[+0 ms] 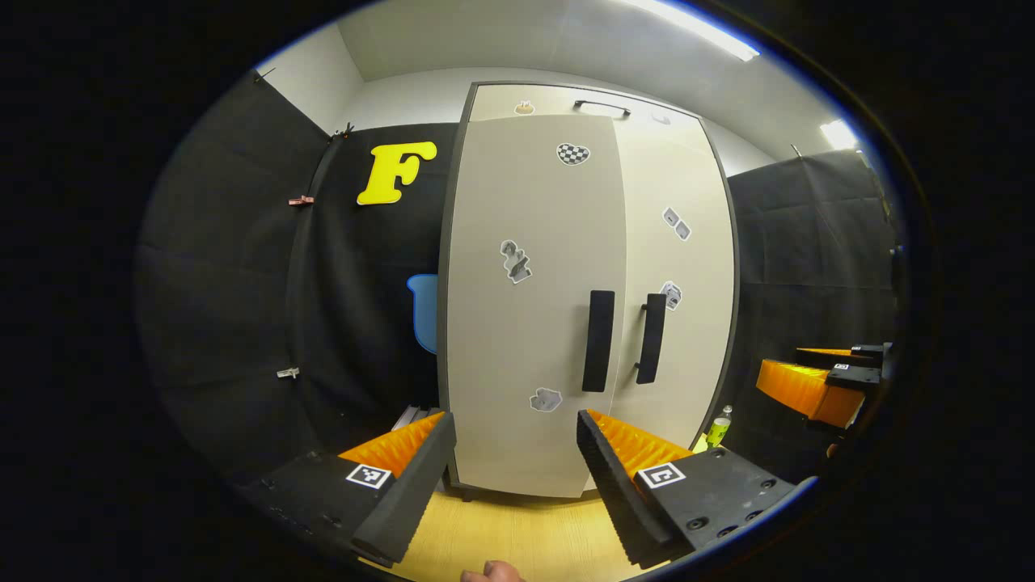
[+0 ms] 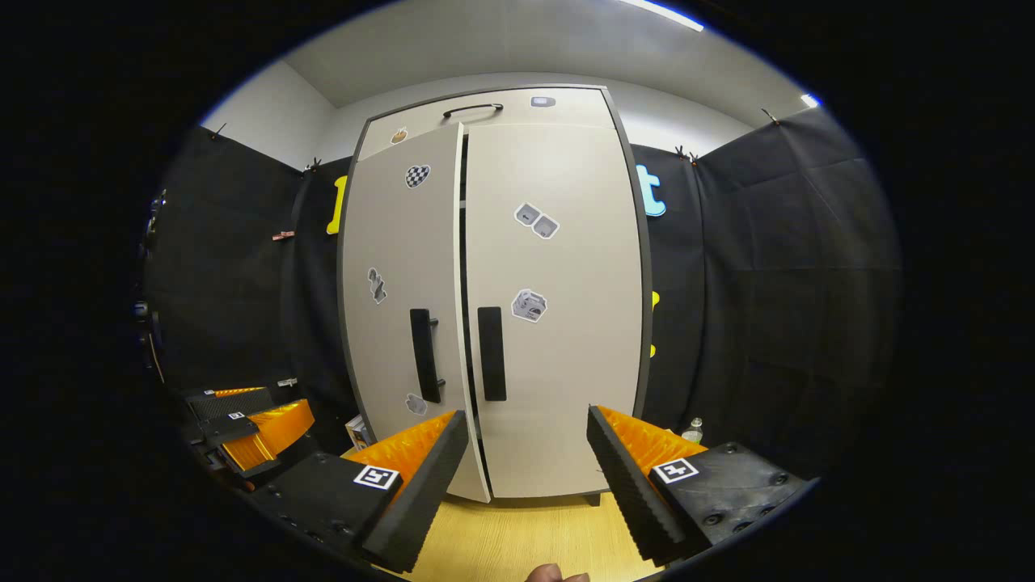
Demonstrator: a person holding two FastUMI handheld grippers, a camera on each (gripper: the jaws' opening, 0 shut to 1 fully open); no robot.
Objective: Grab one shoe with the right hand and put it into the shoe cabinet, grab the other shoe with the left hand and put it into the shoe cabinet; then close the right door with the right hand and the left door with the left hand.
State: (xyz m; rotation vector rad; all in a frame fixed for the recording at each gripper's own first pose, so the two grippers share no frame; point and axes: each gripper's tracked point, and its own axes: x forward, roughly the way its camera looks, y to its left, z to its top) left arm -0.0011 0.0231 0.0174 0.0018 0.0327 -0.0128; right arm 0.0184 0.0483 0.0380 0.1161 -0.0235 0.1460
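Black cloth walls and a pale wood floor frame the shoe cabinet, which stands upright at the far middle of the booth.

Cabinet state: right door looks flush with the frame. Left door stands slightly ajar; in the right gripper view a dark gap runs between the two doors and the left door's near edge sits proud of the right. Shoes: I judge them already inside. Both doors are plain beige with small stickers and a dark vertical handle each, left handle and right handle close together at the centre.

My left gripper is spread, holding nothing, facing the left door. My right gripper is likewise spread and empty.

Risks: pushing near the hinge side would close poorly; a finger catching behind the left handle could pull the door back open; a hard shove might bounce it.
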